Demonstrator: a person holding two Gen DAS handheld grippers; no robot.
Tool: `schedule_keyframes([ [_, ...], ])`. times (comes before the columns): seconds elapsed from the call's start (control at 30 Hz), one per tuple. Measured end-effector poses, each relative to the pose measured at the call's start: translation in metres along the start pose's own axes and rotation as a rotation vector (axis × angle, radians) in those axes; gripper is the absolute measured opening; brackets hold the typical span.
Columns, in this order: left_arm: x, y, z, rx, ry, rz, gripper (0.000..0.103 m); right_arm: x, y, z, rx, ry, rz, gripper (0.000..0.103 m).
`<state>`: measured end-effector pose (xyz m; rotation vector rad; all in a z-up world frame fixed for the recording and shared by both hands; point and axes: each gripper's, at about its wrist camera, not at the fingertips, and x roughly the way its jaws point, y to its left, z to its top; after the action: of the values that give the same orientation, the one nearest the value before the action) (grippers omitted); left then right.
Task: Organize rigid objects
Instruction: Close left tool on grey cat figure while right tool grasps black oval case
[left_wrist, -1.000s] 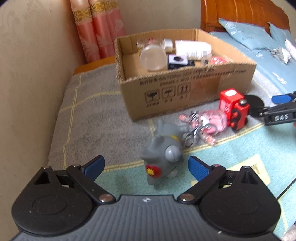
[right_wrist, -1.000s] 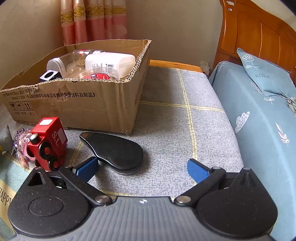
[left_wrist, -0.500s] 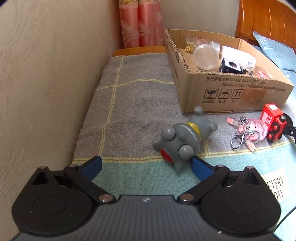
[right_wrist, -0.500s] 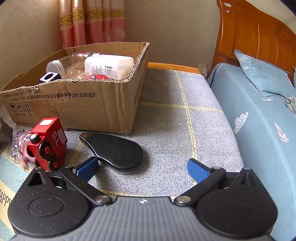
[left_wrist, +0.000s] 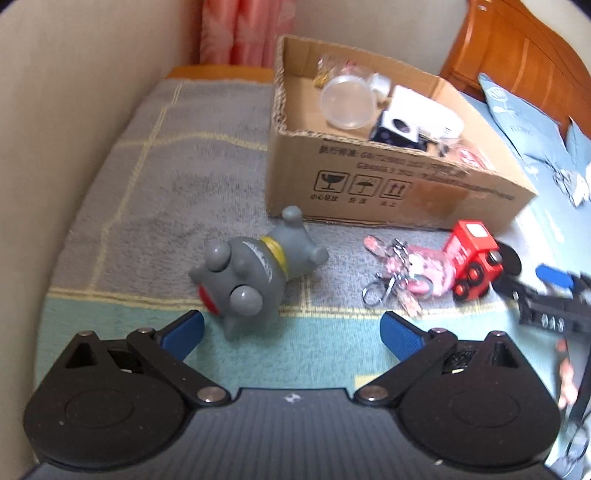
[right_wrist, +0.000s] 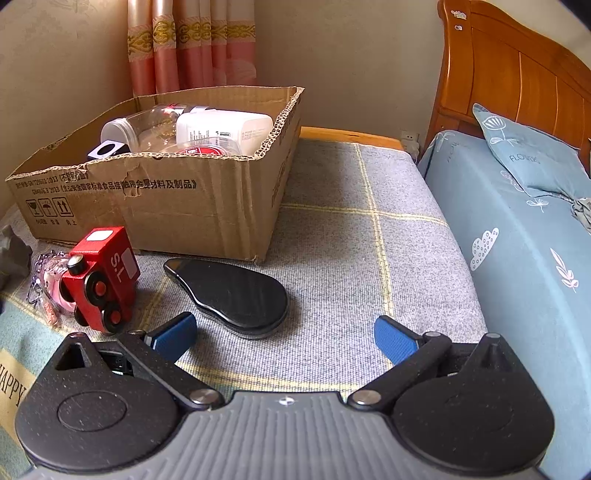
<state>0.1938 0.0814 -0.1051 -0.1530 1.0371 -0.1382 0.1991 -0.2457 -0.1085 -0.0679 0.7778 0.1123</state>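
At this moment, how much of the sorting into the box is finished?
Done: bottles and a jar lie in the cardboard box. In hand: nothing; left gripper and right gripper both have open jaws. Left: grey toy, pink keychain, red train, black case.

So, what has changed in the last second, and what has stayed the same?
The grey toy figure has rolled over on the blanket: it now lies on its side, head toward the left gripper, whose jaws remain open and empty. The right gripper, black case, red toy train and cardboard box stayed put.
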Motion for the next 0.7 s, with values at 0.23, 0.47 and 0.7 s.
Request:
schedule_keyframes([
  [0.23, 0.017, -0.001, 0.022, -0.051, -0.046, -0.009, 0.101, -0.003, -0.002, -0.005, -0.011, -0.015, 0.010, 0.103],
  [0.47, 0.023, -0.012, 0.019, 0.064, -0.101, 0.126, 0.072, -0.002, 0.000, -0.002, -0.008, 0.002, 0.009, 0.103],
  [0.7, 0.020, -0.009, 0.017, 0.074, -0.106, 0.121, 0.072, 0.003, -0.009, 0.003, 0.011, 0.004, -0.016, 0.103],
])
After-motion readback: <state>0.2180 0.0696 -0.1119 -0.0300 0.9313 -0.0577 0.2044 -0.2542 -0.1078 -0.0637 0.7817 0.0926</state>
